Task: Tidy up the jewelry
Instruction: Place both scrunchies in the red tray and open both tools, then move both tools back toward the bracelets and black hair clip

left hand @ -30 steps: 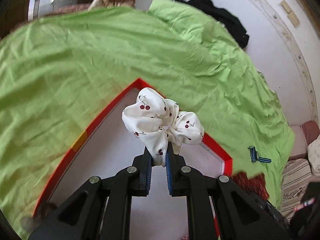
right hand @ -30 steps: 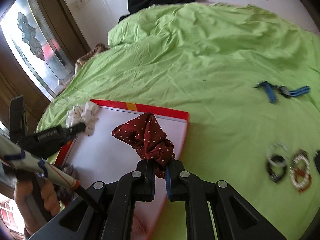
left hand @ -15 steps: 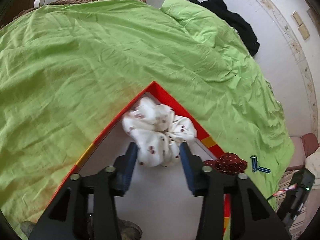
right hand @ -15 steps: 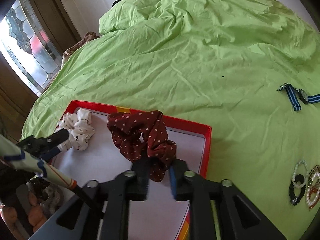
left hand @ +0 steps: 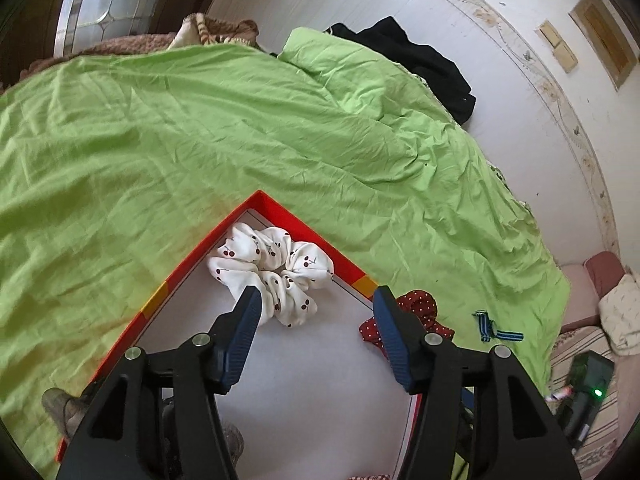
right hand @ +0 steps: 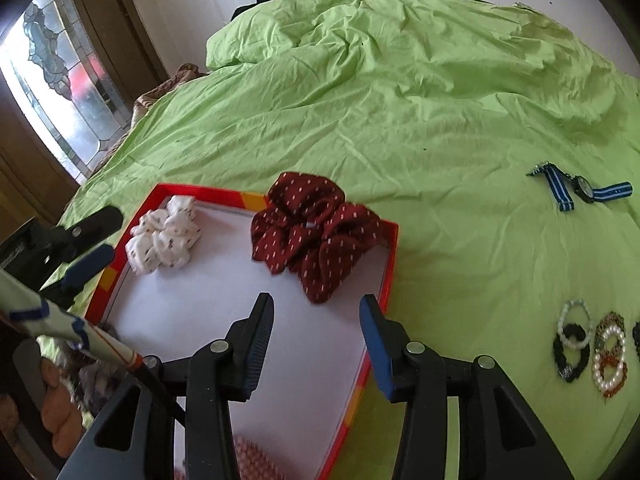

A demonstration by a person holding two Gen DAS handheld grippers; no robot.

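- Bed under a crumpled lime-green sheet, carrying everything else.
- Shallow red-rimmed box with a white floor, lying on the sheet.
- Left gripper, jaws opening, nothing between the pads; its left finger tip overlaps the white scrunchie's near edge.
- Right gripper, jaws opening and empty, just short of the maroon scrunchie.
- Maroon polka-dot fabric scrunchie, in the box's far right corner, draped over the rim.
- White cherry-print fabric scrunchie, resting in the box's far left corner.
- Blue striped-strap wristwatch, on the sheet well right of the box.
- Cluster of beaded bracelets, on the sheet near the right edge.
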